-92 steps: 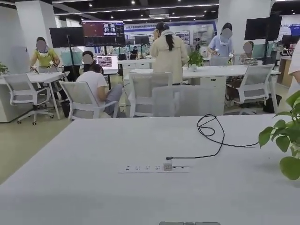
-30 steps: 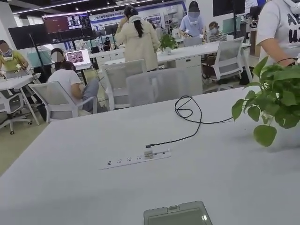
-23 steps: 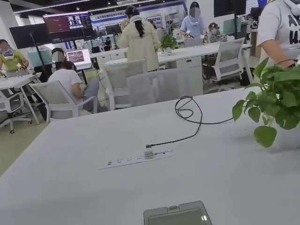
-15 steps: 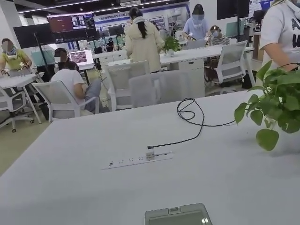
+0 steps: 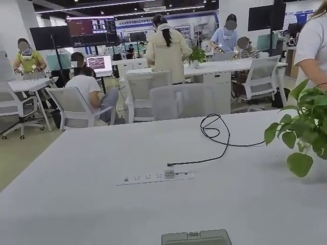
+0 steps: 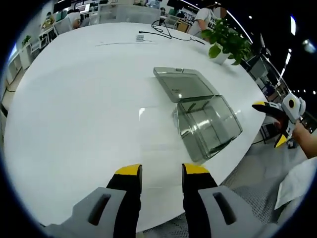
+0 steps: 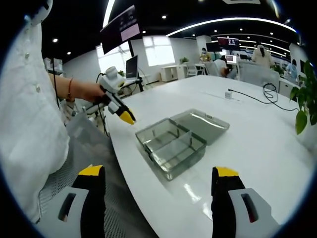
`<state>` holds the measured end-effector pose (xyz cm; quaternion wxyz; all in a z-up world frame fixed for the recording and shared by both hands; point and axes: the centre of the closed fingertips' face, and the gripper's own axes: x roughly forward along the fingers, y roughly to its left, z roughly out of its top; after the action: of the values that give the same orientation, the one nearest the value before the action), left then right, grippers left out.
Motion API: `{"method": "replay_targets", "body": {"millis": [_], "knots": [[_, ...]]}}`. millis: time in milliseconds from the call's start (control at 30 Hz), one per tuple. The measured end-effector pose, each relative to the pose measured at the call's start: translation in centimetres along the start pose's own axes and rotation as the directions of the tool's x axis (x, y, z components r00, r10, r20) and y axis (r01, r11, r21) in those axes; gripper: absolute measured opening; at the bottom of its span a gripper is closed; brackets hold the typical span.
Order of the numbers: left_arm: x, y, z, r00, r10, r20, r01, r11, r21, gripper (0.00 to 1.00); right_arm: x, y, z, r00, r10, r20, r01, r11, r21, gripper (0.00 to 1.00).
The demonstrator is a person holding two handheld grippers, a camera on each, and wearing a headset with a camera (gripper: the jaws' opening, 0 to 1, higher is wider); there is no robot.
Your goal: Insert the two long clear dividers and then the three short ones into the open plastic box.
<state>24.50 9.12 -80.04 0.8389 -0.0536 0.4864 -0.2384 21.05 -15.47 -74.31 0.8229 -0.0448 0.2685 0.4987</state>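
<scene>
the open plastic box [image 6: 208,124] sits on the table [image 6: 74,109], lid [image 6: 181,84] laid flat just beyond it. left gripper [image 6: 158,173] hovers short of the box, fingers slightly apart, empty; right gripper [image 7: 158,174] hangs off the box's other side, fingers spread wide, empty. likely best: pinch a long divider by its top edge, keep it upright, lower it straight into the box.
</scene>
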Motion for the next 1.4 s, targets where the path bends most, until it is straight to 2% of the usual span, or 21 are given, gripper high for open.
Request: {"method": "replay_targets", "body": {"millis": [200,233,400,433,467,600,667,700,767,867,1067,1200,1400], "knots": [[-1.1,-2.2,1.4,0.9953,-0.052,0.082,0.054,0.998,-0.017,0.30,0.2,0.2,2.8,0.9990,-0.006,0.043,0.004,0.999,0.032,0.86],[-1.3,-2.9,1.9,0.9918,-0.071,0.106,0.072,0.997,-0.009,0.30,0.3,0.2,3.2,0.9989,-0.007,0.046,0.005,0.999,0.047,0.85],[-2.0,-5.6,3.5,0.9767,-0.135,0.167,0.136,0.991,0.005,0.30,1.0,0.9,6.4,0.9943,-0.010,0.106,0.001,0.996,0.087,0.77],[-2.0,-5.8,3.6,0.9749,-0.141,0.172,0.142,0.990,0.005,0.30,1.1,0.9,6.6,0.9941,-0.014,0.107,0.004,0.996,0.092,0.75],[-2.1,-6.7,4.0,0.9689,-0.164,0.185,0.165,0.986,0.012,0.30,1.3,1.1,7.7,0.9915,-0.018,0.129,0.004,0.994,0.108,0.72],[-2.1,-8.6,4.5,0.9573,-0.205,0.204,0.201,0.979,0.039,0.30,2.2,1.4,9.3,0.9889,-0.029,0.146,0.008,0.989,0.146,0.65],[-2.1,-9.5,4.8,0.9505,-0.225,0.215,0.219,0.974,0.051,0.30,2.8,1.5,10.0,0.9886,-0.043,0.144,0.017,0.984,0.177,0.58],[-2.1,-10.1,5.0,0.9447,-0.241,0.223,0.234,0.971,0.056,0.30,3.1,1.6,10.5,0.9859,-0.047,0.161,0.013,0.978,0.207,0.56],[-2.1,-10.7,5.1,0.9397,-0.253,0.230,0.246,0.967,0.060,0.30,3.6,1.8,11.0,0.9841,-0.051,0.170,0.007,0.968,0.251,0.51],[-2.0,-11.7,5.4,0.9322,-0.276,0.234,0.265,0.961,0.076,0.30,4.6,2.3,11.4,0.9841,-0.049,0.171,0.000,0.962,0.275,0.40],[-2.0,-13.3,5.9,0.9177,-0.312,0.246,0.295,0.950,0.103,0.30,6.5,2.8,10.8,0.9887,-0.060,0.137,0.007,0.934,0.358,0.29],[-2.0,-13.7,6.1,0.9126,-0.325,0.248,0.304,0.945,0.121,0.30,7.0,2.8,10.4,0.9900,-0.071,0.122,0.017,0.918,0.396,0.25],[-1.8,-14.1,6.0,0.9116,-0.333,0.241,0.308,0.942,0.137,0.30,7.4,2.6,10.0,0.9915,-0.081,0.102,0.029,0.902,0.431,0.19]]}}
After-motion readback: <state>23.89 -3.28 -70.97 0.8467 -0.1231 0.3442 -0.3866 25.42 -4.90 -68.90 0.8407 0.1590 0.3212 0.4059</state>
